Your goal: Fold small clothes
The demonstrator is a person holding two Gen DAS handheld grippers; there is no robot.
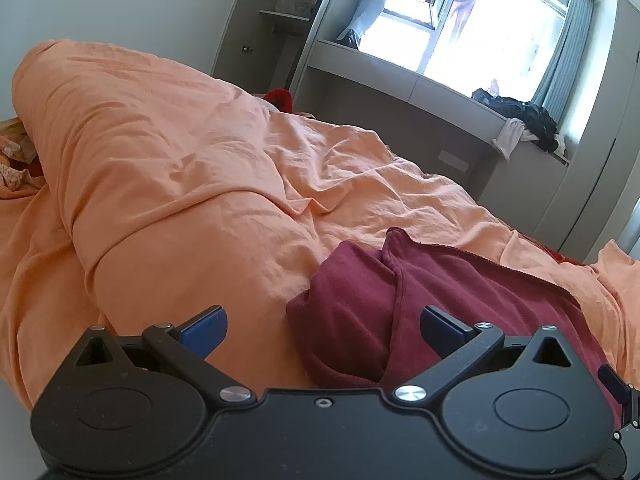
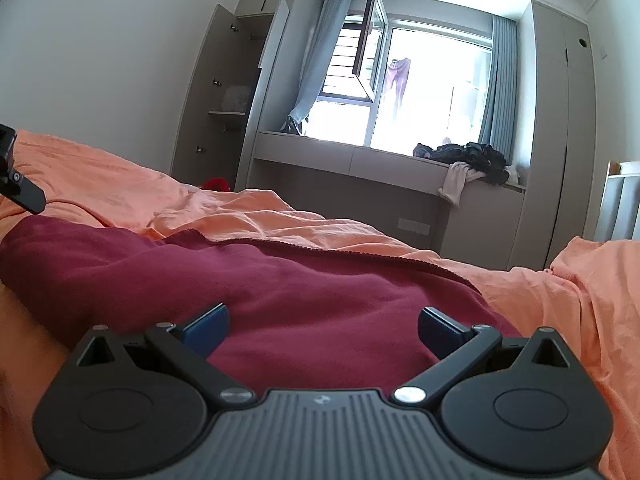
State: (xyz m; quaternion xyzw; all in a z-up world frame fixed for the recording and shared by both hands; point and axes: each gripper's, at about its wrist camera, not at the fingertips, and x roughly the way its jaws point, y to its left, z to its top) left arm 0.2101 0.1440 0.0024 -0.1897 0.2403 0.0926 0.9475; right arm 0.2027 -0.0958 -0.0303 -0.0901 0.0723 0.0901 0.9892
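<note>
A dark red garment with a zipper edge lies on the orange bedcover, bunched at its left end. My left gripper is open, low over the garment's left end, its right finger above the cloth and its left finger above the bedcover. In the right wrist view the same red garment spreads across the bed. My right gripper is open and empty, low over the garment's near edge. Part of the left gripper's body shows at the far left.
The orange bedcover has a thick rolled ridge at the left. A window ledge behind the bed holds a pile of dark clothes. An open wardrobe stands at the back left. A red item lies behind the ridge.
</note>
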